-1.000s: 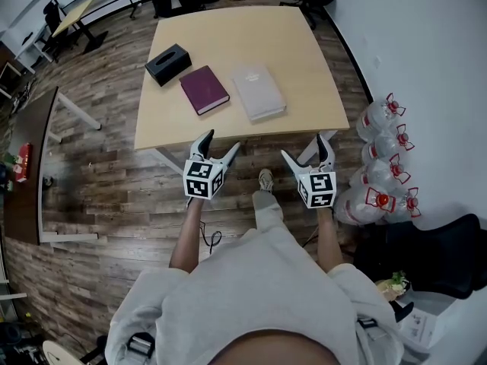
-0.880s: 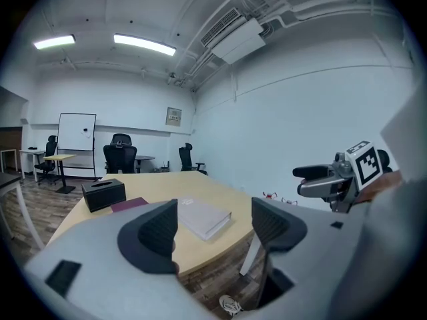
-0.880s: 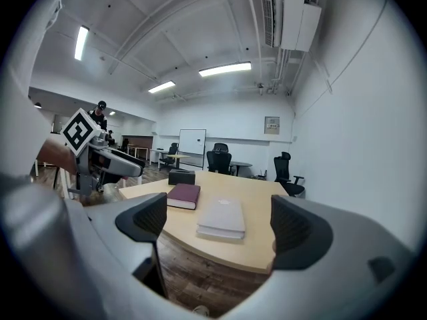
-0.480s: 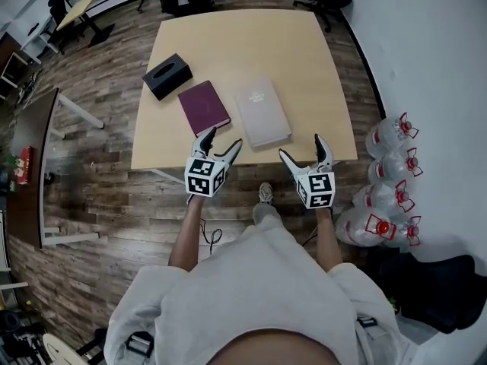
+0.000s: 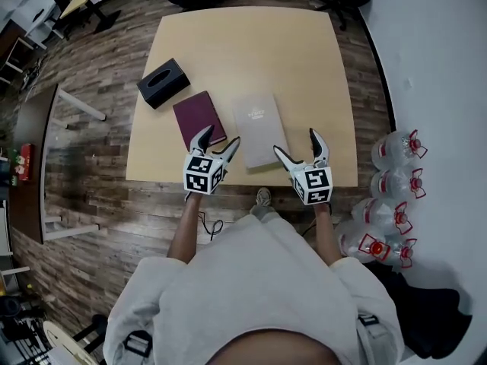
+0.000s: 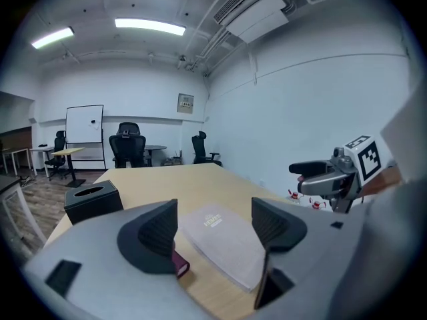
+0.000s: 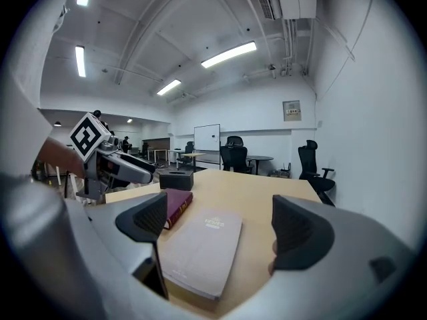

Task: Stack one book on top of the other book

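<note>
Grey book [image 5: 259, 128]: lies flat on the wooden table [image 5: 251, 44], cover and title up, its near short end close to the table's near edge. Maroon book [image 5: 198, 119]: flat just to the left of it, apart by a narrow strip of bare wood. The stack is not yet begun.

Step in hand, as judged: the approach to a first grasp. A flat book gives the jaws little to close on, so one jaw would need to get under the cover. Drawing the chosen book slightly past the near edge and gripping that short end looks the safest way. It should then be carried level and squared over the other book before release.

Orientation: both long axes run from the near edge toward the far edge, near-parallel, with the far ends leaning a little left in the head view.

Left gripper [image 5: 218, 138]: jaws spread, nothing between them, hovering at the near end of the maroon book. Right gripper [image 5: 297, 144]: likewise spread and empty, beside the grey book's near right corner.

Black tissue box [image 5: 163, 83]: beyond the maroon book, to the far left.
</note>
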`<act>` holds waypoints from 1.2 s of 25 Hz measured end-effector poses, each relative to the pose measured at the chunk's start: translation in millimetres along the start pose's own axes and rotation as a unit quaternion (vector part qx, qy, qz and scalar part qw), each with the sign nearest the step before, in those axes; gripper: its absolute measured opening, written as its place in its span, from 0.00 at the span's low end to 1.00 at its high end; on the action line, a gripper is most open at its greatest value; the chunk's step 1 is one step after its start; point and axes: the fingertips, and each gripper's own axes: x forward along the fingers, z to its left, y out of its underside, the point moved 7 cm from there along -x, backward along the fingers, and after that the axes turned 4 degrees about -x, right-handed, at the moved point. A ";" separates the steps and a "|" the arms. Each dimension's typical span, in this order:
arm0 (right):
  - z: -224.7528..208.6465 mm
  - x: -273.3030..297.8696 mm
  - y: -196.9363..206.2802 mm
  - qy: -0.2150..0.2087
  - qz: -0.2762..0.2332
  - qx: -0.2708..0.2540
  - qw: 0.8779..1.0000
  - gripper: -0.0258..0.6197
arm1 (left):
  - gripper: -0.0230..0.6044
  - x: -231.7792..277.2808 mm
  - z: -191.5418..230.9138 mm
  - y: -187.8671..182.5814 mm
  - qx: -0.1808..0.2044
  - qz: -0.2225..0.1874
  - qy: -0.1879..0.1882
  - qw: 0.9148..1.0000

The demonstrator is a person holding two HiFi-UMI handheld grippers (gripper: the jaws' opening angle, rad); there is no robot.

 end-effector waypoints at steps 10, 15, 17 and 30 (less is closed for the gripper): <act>-21.3 48.5 9.2 -0.041 0.029 0.003 0.999 0.78 | 0.61 28.1 19.0 8.9 -0.033 0.017 -0.031 0.999; -17.8 57.3 16.8 -0.048 0.047 0.008 0.998 0.78 | 0.61 34.9 22.2 18.6 -0.043 0.027 -0.027 0.998; -15.4 59.9 18.2 -0.046 0.053 0.011 0.997 0.78 | 0.61 36.7 25.0 20.7 -0.045 0.031 -0.020 0.998; -8.0 73.4 24.4 -0.045 0.080 0.035 0.995 0.78 | 0.61 50.4 33.7 33.0 -0.061 0.054 0.026 0.996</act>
